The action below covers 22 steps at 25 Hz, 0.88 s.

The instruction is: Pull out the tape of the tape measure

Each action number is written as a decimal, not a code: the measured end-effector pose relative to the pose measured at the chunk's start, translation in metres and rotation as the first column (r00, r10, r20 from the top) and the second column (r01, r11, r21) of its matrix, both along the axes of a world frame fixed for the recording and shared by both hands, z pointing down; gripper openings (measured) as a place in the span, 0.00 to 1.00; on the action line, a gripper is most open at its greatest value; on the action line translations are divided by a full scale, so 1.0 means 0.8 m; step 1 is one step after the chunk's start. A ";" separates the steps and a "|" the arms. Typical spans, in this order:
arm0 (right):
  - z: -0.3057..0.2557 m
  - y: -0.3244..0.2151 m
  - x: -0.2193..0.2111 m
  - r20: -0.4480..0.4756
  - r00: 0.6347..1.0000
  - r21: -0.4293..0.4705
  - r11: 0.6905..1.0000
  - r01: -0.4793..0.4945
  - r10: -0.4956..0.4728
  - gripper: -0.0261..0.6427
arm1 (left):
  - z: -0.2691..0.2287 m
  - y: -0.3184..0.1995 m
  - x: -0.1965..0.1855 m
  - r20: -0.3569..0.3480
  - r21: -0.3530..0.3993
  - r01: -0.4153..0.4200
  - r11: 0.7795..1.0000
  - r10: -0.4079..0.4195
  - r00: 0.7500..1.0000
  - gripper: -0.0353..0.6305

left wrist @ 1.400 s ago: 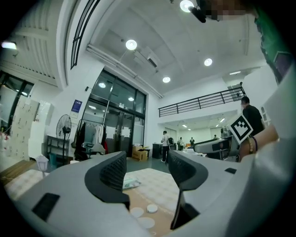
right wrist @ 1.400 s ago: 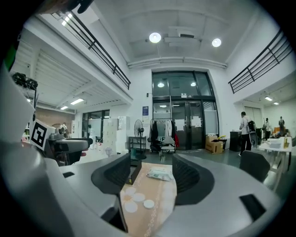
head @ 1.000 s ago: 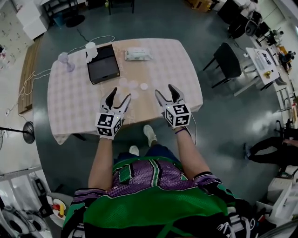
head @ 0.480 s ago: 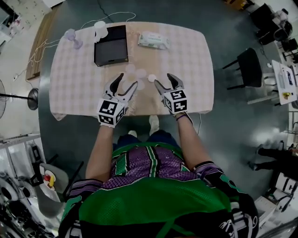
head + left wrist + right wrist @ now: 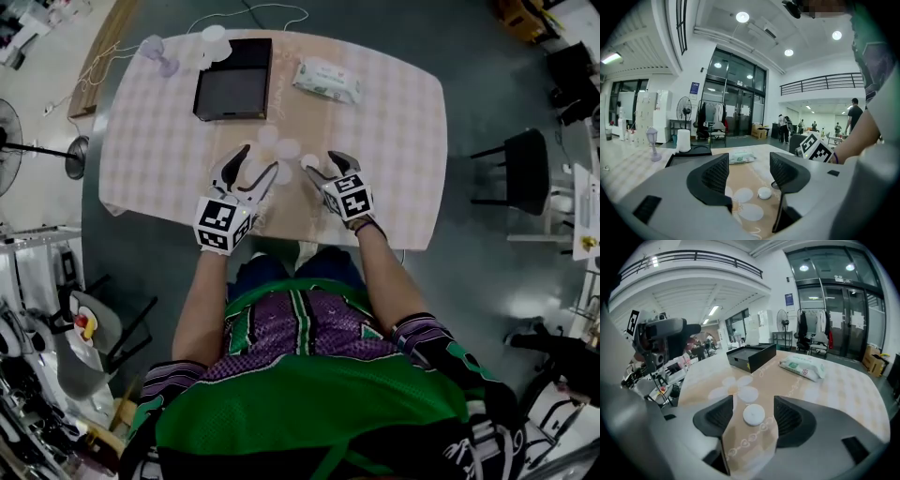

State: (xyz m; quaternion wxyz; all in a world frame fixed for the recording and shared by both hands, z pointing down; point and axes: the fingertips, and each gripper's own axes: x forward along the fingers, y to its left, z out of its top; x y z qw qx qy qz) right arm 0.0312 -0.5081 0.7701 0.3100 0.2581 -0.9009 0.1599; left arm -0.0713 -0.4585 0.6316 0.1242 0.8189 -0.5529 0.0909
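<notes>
- The tape measure (image 5: 753, 414), a small white round disc as far as the views show, lies flat on the tan flower-printed runner (image 5: 743, 446), near the front edge of the worktop (image 5: 150, 141). No tape is drawn out of it yet.
- The right gripper (image 5: 323, 166) sits low over the runner with its fingers spread. One stands to each side of the disc without touching it, most likely lined up to close on the case and steady it.
- The left gripper (image 5: 251, 167) hangs just beside the right one, its fingers also spread and nothing between them. The disc shows ahead of it, toward its right finger, so it is probably placed to take the tape's end once the case is held. The pull tab is too small to make out.
- The open black box (image 5: 232, 80) and the pack of wet wipes (image 5: 326, 80) lie well apart from the disc, toward the far side. The cloth to the left and right of the disc is bare, which leaves room to draw the tape sideways.
- Both grippers work close to the near edge, so a light disc nudged toward the person could slide off.
</notes>
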 end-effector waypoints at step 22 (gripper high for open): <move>0.098 -0.008 -0.026 -0.137 0.944 -0.115 0.951 0.285 -0.300 0.40 | 0.007 0.033 -0.014 0.069 -0.077 0.165 0.983 -0.160 0.985 0.47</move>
